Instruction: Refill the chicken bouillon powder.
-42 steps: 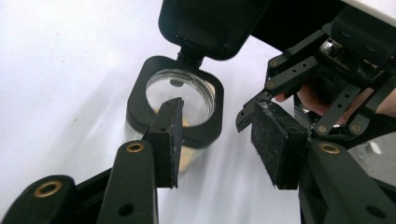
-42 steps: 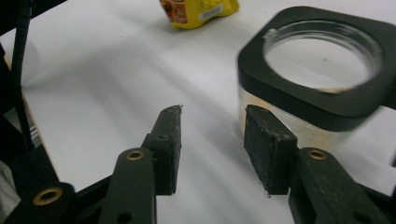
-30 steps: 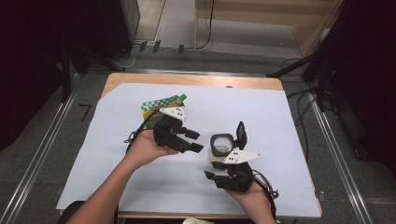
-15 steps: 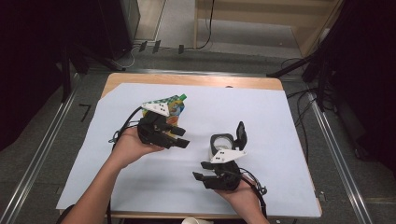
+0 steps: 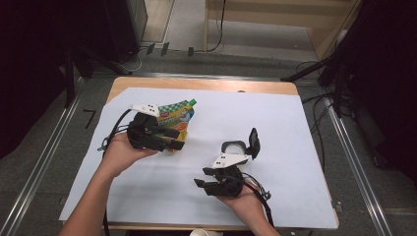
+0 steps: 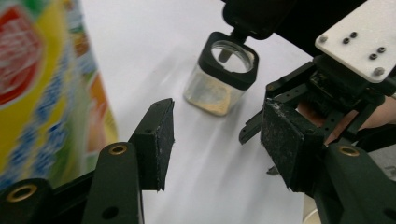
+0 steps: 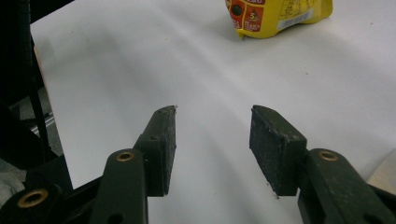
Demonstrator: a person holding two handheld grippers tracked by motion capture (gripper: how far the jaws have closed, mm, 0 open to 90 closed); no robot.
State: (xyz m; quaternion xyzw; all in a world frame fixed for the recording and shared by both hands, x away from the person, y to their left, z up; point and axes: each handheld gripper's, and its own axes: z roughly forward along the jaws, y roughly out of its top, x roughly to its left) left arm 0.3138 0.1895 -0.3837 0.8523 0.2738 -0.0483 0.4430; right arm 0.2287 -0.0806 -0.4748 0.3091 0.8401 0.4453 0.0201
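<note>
Black left claw (image 5: 178,139) hovers spread beside a pouch (image 5: 178,114); right claw (image 5: 201,179), also spread, hangs near a jar (image 5: 233,148).

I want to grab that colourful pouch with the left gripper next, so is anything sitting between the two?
Nothing visible is in the way. The left gripper is open right beside the pouch, with bare white sheet around them. The open-lidded jar stands off to the other side, near the right gripper.

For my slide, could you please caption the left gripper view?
Open left gripper between a colourful pouch and an open-lidded glass jar on white paper.
</note>
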